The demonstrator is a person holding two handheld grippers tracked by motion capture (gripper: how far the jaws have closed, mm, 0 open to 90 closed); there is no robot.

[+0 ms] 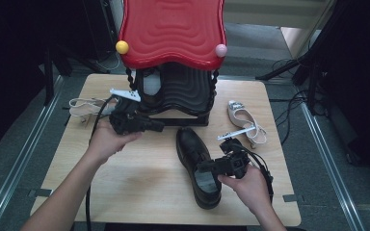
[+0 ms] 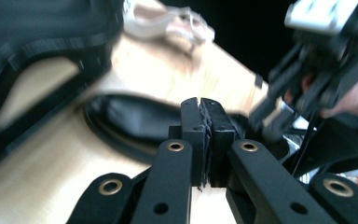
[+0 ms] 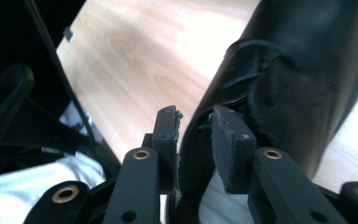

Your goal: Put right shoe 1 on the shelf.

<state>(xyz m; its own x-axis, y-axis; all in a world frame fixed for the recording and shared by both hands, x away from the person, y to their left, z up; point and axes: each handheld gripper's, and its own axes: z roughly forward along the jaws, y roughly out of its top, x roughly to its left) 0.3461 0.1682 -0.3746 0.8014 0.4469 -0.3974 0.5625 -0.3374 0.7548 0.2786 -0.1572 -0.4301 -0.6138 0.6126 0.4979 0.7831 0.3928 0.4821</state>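
A black leather lace-up shoe (image 1: pixel 195 159) lies on the wooden table (image 1: pixel 139 187), toe towards the far side. My right gripper (image 1: pixel 203 167) reaches in from the right at the shoe's heel opening. In the right gripper view its jaws straddle the shoe's collar (image 3: pixel 193 140): one pad (image 3: pixel 165 135) is against the outside, the other pad (image 3: pixel 228 144) is inside and a little off the wall, so the gripper (image 3: pixel 196 116) is open. My left gripper (image 1: pixel 160 127) hovers left of the shoe's toe, in front of the stand. Its jaws (image 2: pixel 204 112) are shut with nothing between them.
A tall shoe stand with a red wavy top (image 1: pixel 172 29) and black shelves (image 1: pixel 183 96) stands at the table's far middle. One beige sandal (image 1: pixel 84 107) lies at the back left, another (image 1: pixel 245 120) at the back right. The floor beyond the table holds cables (image 1: pixel 289 101).
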